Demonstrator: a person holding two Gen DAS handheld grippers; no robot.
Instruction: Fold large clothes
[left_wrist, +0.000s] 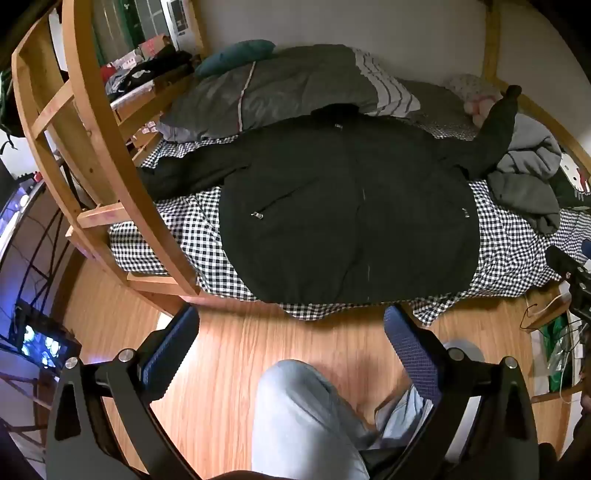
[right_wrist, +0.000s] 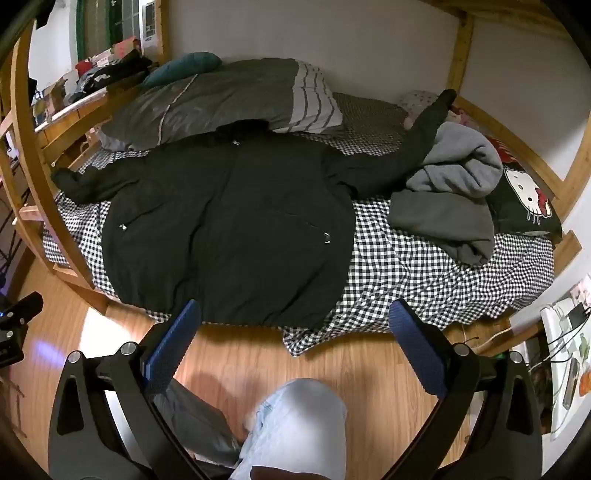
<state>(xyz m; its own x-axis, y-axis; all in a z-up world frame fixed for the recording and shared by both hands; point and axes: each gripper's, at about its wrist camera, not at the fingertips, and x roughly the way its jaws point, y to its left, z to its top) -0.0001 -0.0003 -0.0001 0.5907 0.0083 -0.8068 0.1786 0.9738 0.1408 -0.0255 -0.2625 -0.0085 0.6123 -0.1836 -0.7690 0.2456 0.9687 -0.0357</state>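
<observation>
A large black jacket (left_wrist: 343, 206) (right_wrist: 229, 229) lies spread flat, front up, on the bed's black-and-white checked sheet (left_wrist: 517, 251) (right_wrist: 413, 266). Its sleeves reach out to both sides, the right one rising over a grey garment. The hem lies along the bed's near edge. My left gripper (left_wrist: 291, 325) hovers over the wooden floor just short of the hem, jaws wide open and empty. My right gripper (right_wrist: 295, 321) is likewise open and empty, near the hem's right end. Neither touches the jacket.
A crumpled grey hoodie (left_wrist: 528, 177) (right_wrist: 450, 192) lies right of the jacket, beside a cat-face pillow (right_wrist: 524, 199). A grey folded duvet (left_wrist: 273, 88) (right_wrist: 221, 99) lies behind the collar. A wooden ladder frame (left_wrist: 96, 147) stands at the bed's left. A person's leg in light jeans (left_wrist: 306, 417) (right_wrist: 299, 428) is below.
</observation>
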